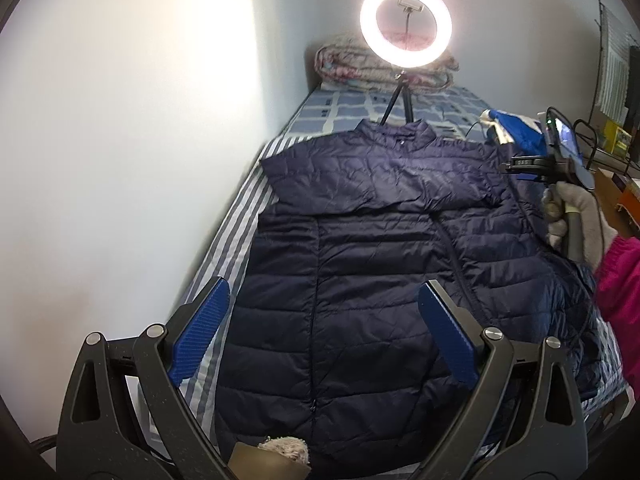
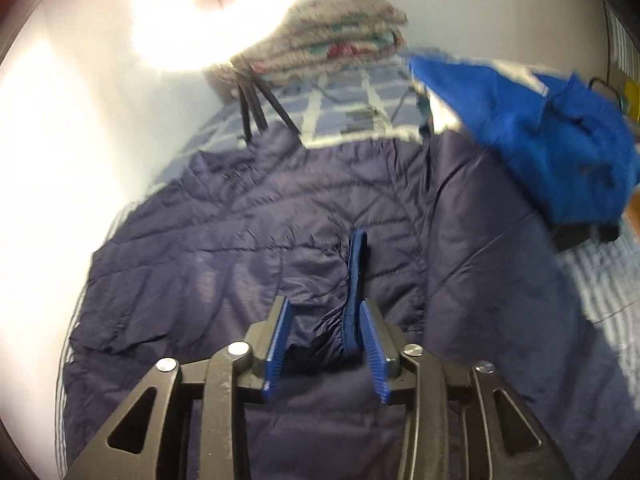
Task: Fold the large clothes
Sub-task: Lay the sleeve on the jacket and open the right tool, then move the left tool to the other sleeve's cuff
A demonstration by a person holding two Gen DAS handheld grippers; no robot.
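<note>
A navy quilted puffer jacket lies flat on the bed, collar toward the far end, with one sleeve folded across the chest. My left gripper is open and empty, hovering above the jacket's lower hem. In the right wrist view my right gripper is closed on a bunched sleeve cuff of the jacket. The right gripper's handle and the gloved hand also show at the jacket's right side in the left wrist view.
The bed has a blue striped and checked sheet. A lit ring light on a tripod stands beyond the collar, before a folded floral quilt. A bright blue garment lies at the far right. A white wall runs along the left.
</note>
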